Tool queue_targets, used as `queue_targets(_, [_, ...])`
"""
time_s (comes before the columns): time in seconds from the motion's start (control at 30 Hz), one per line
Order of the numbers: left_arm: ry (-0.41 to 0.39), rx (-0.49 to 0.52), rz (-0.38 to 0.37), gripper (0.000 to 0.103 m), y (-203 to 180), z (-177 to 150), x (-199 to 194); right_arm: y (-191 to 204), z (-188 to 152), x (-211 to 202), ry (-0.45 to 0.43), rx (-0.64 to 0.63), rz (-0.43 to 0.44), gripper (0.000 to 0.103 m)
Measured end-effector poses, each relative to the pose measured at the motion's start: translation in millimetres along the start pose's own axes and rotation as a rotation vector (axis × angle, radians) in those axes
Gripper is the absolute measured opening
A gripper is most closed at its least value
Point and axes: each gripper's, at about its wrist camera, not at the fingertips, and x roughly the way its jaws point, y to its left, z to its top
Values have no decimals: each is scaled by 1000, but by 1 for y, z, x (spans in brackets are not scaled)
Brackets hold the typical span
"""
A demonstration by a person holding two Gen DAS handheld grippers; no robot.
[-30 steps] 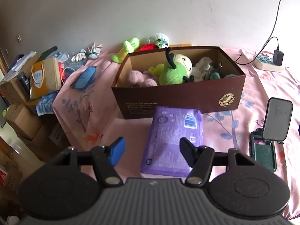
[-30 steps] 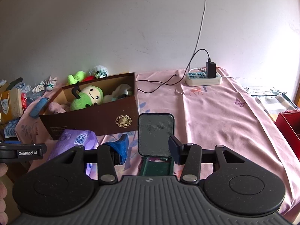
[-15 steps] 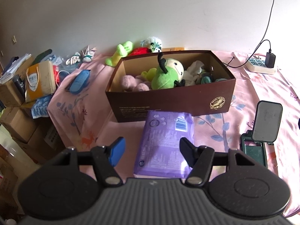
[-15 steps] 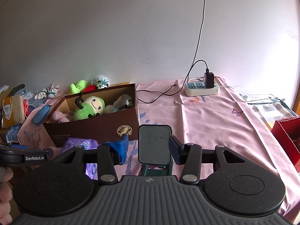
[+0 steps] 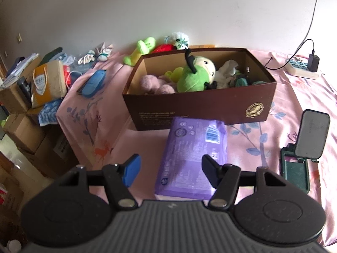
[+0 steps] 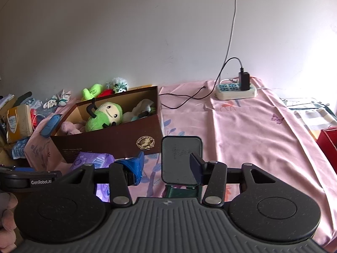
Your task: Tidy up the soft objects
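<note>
Inside rectangular cardboard box [image 5: 200,107], fuzzy plush toys [image 5: 195,76].

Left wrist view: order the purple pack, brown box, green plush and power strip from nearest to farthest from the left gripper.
1. purple pack, just ahead of the left gripper
2. brown box, behind the pack
3. green plush, inside the box
4. power strip, far right
</note>
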Motion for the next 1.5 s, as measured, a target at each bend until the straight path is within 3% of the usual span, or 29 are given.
queue_targets(0.3, [-33,8,8,65,13,19,-10,4,10,2,-14,-17,37,32])
queue_targets(0.57, [-146,-31,22,65,66,69,-61,14,56,-11,-87,-45,122,32])
queue_targets(0.83, [-240,-63,156,65,143,112,-118,41,113,-25,-195,-103,177,32])
queue_targets(0.97, [-247,-86,196,65,165,118,-127,55,124,-16,-187,-108,161,33])
queue_targets(1.2, [-185,-33,98,65,144,94,-103,60,109,-1,-112,-88,121,33])
queue_targets(1.5, [-150,37,-58,65,77,69,-68,56,89,10,-54,-103,54,34])
